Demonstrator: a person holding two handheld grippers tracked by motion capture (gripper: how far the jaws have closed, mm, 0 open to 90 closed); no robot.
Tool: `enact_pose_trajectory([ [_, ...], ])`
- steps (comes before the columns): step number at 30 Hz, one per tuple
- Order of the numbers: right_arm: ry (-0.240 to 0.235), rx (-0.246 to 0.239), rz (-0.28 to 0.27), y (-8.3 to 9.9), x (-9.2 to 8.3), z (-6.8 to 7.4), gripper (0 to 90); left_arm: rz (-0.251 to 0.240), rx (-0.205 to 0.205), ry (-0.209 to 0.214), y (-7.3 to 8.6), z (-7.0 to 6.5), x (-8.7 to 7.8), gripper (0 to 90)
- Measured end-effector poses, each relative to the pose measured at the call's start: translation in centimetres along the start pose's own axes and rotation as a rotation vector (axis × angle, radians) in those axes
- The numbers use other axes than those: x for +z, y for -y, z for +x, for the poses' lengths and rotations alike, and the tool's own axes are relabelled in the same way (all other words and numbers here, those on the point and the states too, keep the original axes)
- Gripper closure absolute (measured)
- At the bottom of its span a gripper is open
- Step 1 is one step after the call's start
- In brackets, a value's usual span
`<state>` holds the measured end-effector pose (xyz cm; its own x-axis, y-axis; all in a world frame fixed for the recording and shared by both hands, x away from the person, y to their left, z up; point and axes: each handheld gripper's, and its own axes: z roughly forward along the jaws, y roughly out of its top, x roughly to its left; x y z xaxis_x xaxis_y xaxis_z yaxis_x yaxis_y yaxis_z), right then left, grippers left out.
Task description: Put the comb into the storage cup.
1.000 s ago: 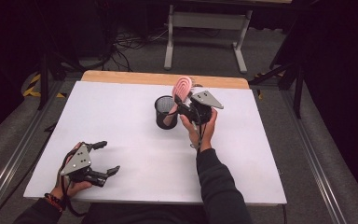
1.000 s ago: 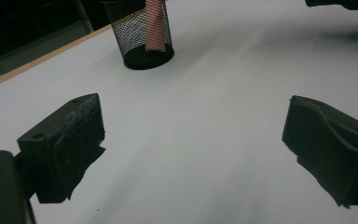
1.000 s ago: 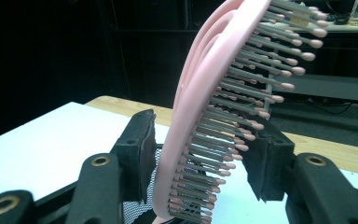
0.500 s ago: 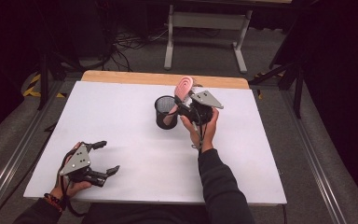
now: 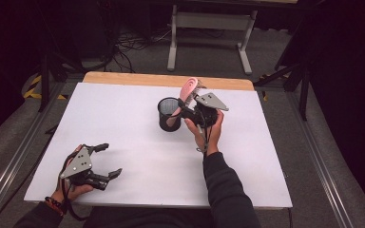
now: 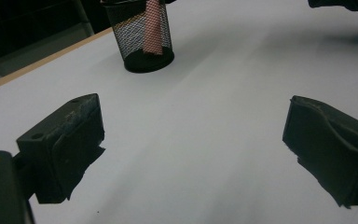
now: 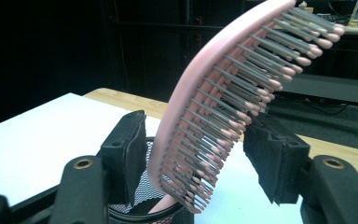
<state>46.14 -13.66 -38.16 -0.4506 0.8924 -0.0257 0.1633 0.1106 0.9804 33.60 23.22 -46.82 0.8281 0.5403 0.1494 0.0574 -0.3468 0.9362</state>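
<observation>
A: Where the pink hairbrush (image 5: pixel 186 92) leans out of the black mesh cup (image 5: pixel 168 114), is the right hand-held gripper (image 5: pixel 184 112) clamping it?

B: No. Its jaws have just been opening, and in the right gripper view the brush (image 7: pixel 223 88) stands between the pads with a gap on each side, handle down in the cup (image 7: pixel 144 205).

A: And where is the cup?

B: On the white table (image 5: pixel 123 118), towards the far edge, near its middle.

A: The left hand-held gripper (image 5: pixel 105 160)?

B: Near the table's near left corner, jaws wide apart, nothing between them, well apart from the cup (image 6: pixel 143 35).
</observation>
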Motion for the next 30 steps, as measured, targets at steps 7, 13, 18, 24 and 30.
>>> enact_pose_trajectory([
  [7,-0.006,-0.001,0.012,0.3,0.0,-0.1,39.8,0.002,0.001,0.001,0.0,-0.1,0.1,6.0],
  [13,-0.009,-0.009,0.018,0.5,0.0,0.1,40.0,0.002,0.002,0.000,0.0,0.0,0.1,6.0],
  [18,-0.026,-0.009,0.020,0.9,-0.3,0.2,39.4,0.003,0.000,-0.001,0.0,0.0,0.0,6.0],
  [24,-0.027,-0.043,0.021,0.9,-0.6,0.6,38.3,0.006,0.003,-0.001,0.0,-0.1,0.1,6.3],
  [30,-0.017,-0.087,0.029,1.0,-0.8,1.0,36.4,0.009,0.005,-0.003,0.0,0.0,0.1,6.3],
])
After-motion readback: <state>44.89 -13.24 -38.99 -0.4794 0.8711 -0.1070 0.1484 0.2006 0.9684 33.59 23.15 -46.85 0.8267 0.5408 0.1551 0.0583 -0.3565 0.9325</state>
